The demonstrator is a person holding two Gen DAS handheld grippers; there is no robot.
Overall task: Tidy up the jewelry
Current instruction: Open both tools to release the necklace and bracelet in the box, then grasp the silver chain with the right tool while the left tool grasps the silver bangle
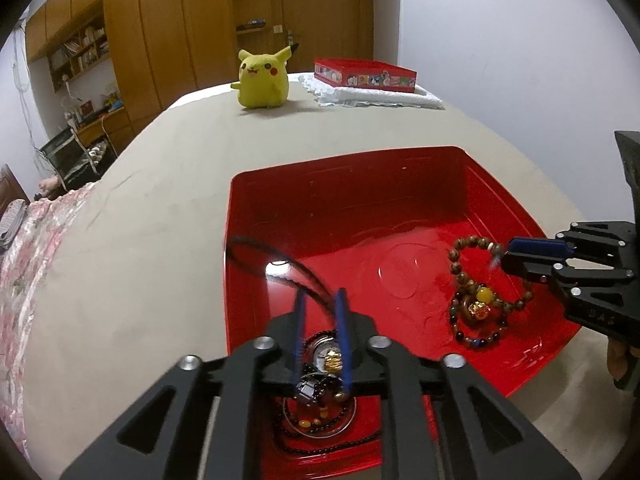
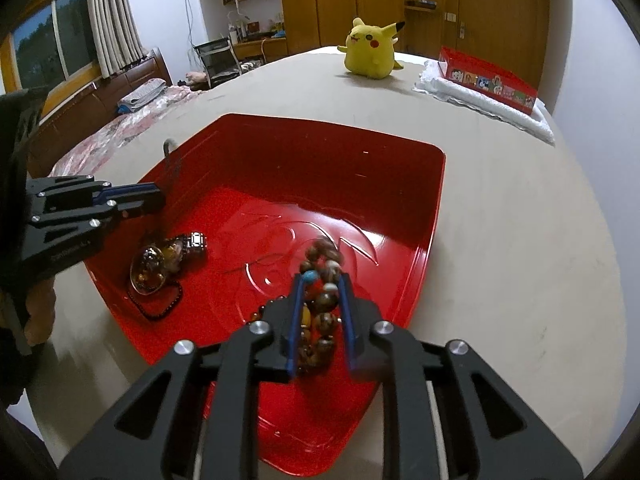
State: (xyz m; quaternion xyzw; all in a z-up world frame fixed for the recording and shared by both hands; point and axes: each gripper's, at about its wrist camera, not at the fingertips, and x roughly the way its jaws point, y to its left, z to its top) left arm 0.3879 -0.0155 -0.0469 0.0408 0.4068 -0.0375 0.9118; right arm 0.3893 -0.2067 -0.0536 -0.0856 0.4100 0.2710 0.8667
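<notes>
A red tray (image 1: 360, 200) (image 2: 320, 152) sits on the beige table and holds jewelry. My left gripper (image 1: 320, 300) (image 2: 160, 196) is shut on a black cord necklace (image 1: 280, 256) that loops over the tray's left rim, above a pile of watch, pendant and dark beads (image 1: 324, 360) (image 2: 168, 260). My right gripper (image 2: 322, 280) (image 1: 504, 252) is shut on a brown wooden bead bracelet (image 2: 324, 260) (image 1: 472, 244), lifting it over other beaded bracelets (image 1: 480, 312) at the tray's right side.
A yellow Pikachu plush (image 1: 262, 78) (image 2: 372, 50) stands at the table's far side. A red printed box (image 1: 364, 74) (image 2: 488, 80) rests on a white folded towel (image 1: 380, 98) (image 2: 480, 104). A bed (image 2: 120, 120) and wooden wardrobes (image 1: 160, 40) lie beyond.
</notes>
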